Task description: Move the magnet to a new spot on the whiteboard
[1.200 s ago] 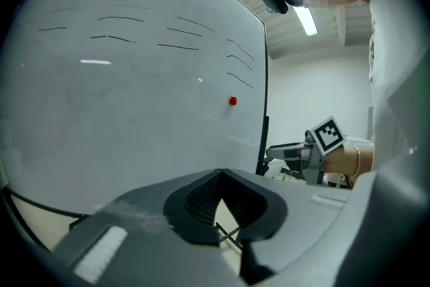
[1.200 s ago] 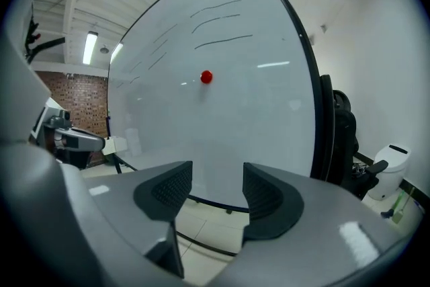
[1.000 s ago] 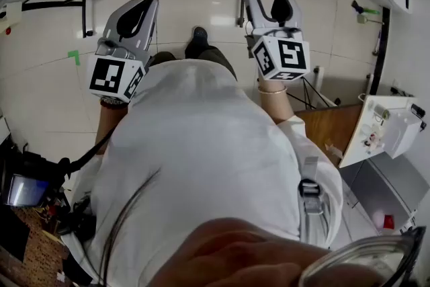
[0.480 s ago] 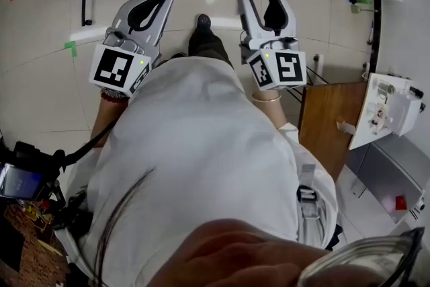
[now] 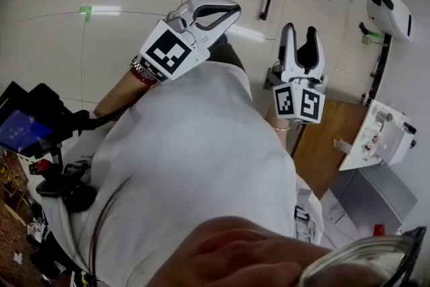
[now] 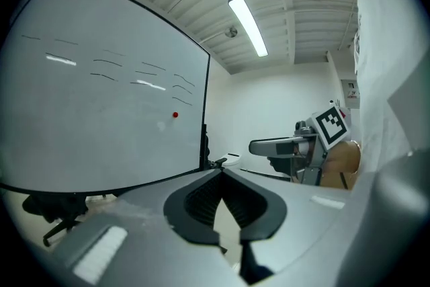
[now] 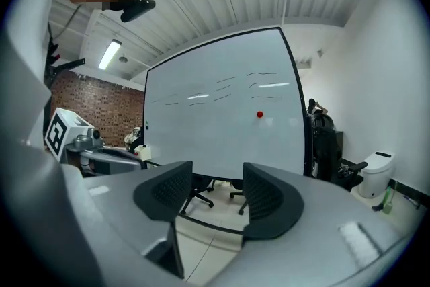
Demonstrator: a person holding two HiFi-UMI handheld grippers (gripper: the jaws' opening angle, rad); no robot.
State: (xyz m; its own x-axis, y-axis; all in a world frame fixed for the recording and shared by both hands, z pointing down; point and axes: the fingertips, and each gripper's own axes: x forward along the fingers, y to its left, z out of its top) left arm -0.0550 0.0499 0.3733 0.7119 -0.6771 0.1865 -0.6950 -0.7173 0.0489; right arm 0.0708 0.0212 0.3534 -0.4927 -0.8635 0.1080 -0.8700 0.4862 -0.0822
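- the magnet [image 7: 260, 115] is a small red dot on the whiteboard [image 7: 222, 131]. it sits toward the board's right side, just under some faint pen strokes.
- in the left gripper view the same dot shows near the board's right edge, with bare board all round it.
- as i judge it, none of the move is done yet. the magnet is untouched and both grippers are well apart from the board.
- what is left is nearly all of it: close in on the board, take the magnet, pull it off and set it on another bare patch.
- the right gripper [image 7: 216, 175] has its jaws wide apart with nothing between them. through the gap i see only floor and chair legs [image 7: 201, 198] under the board.
- it points roughly at the board, with the magnet above and a little right of the gap, so i'd reckon it the likelier one to do the picking.
- the left gripper [image 6: 220, 175] has its pads meeting at the tips, with only a thin wedge of light between them lower down. it clamps nothing.
- in the head view both grippers are held out in front of my white shirt [image 5: 195, 165], over the tiled floor [image 5: 60, 44]. neither touches anything.
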